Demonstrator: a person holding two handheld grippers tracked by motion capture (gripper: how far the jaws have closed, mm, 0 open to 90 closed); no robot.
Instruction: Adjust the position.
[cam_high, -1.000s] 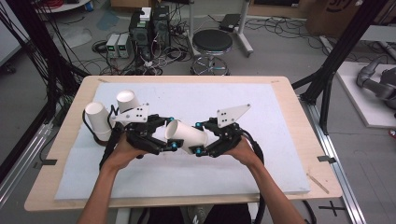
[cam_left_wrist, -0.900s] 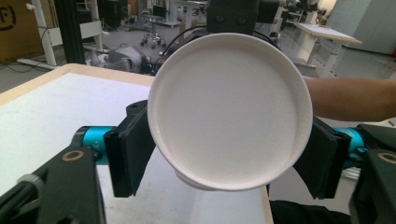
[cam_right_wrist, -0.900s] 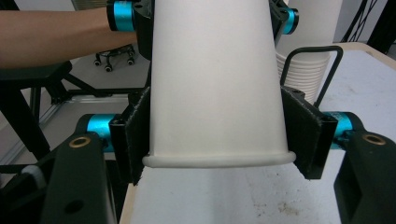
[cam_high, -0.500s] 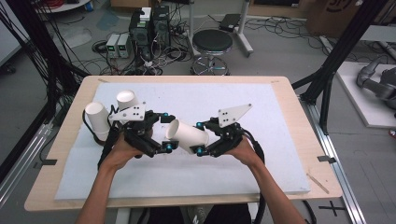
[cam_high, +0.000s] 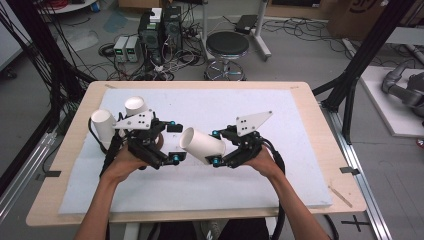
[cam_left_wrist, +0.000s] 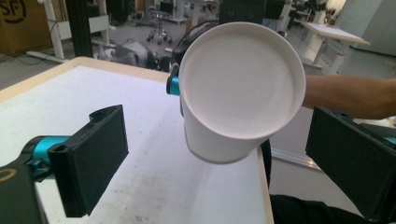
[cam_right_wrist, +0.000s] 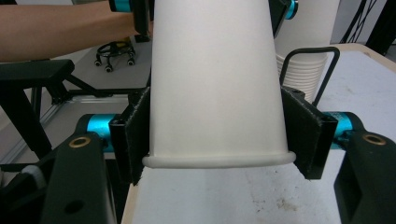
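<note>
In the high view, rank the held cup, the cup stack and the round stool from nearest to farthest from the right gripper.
1. Held cup: clamped in the right gripper, lying sideways.
2. Cup stack: far left of the table, behind the left gripper.
3. Round stool: on the floor beyond the table.

The cup (cam_high: 202, 145) at frame centre is plain white, as are two cups (cam_high: 120, 117) at the left. Both grippers (cam_high: 172, 144) (cam_high: 216, 148) are black with teal knobs and pale grey plates. The mat (cam_high: 210, 107) is white; the table (cam_high: 80, 107) is light wood.
</note>
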